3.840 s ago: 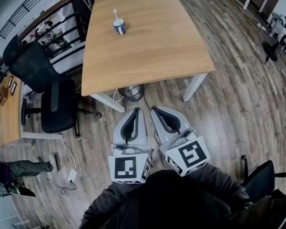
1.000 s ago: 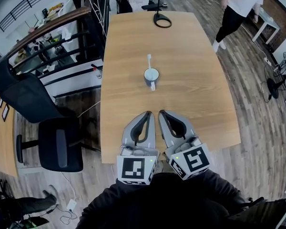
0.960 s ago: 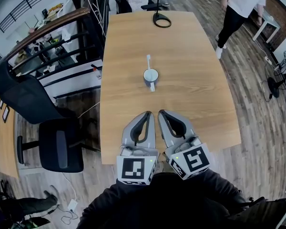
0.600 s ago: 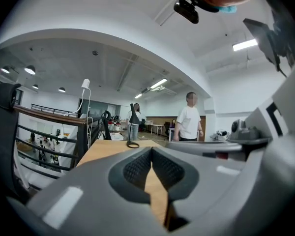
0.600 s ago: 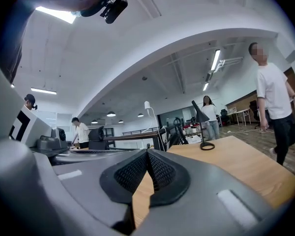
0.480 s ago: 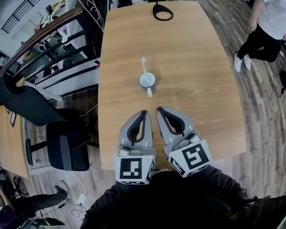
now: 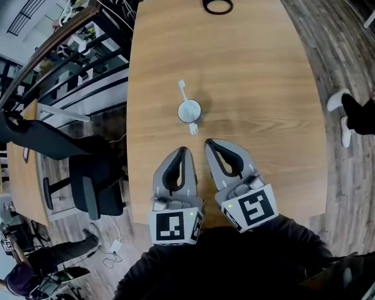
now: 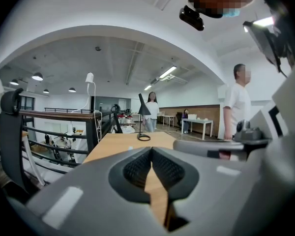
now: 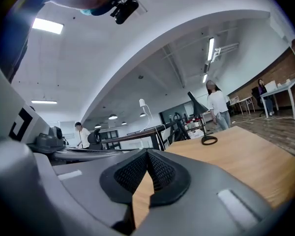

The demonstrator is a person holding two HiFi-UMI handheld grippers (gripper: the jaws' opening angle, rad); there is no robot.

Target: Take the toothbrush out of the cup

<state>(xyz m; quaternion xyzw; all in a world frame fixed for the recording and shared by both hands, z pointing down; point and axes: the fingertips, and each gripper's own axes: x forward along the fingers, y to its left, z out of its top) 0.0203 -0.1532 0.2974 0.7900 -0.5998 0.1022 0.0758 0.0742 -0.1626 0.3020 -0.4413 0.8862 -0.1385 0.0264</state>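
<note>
Holding the left gripper (image 7: 182,150) over the near part of the table (image 7: 269,74), jaws pressed together on nothing. Seeing the cup (image 7: 189,111) just ahead, apart from both tips, with the toothbrush (image 7: 182,91) leaning out up-left. Holding the right gripper (image 7: 208,144) alongside, likewise closed and empty.

Before you: one wooden tabletop (image 7: 256,74); black desk lamp (image 8: 144,108) at its far end; black office chair (image 7: 94,186) left of it; plank floor (image 7: 350,55).
</note>
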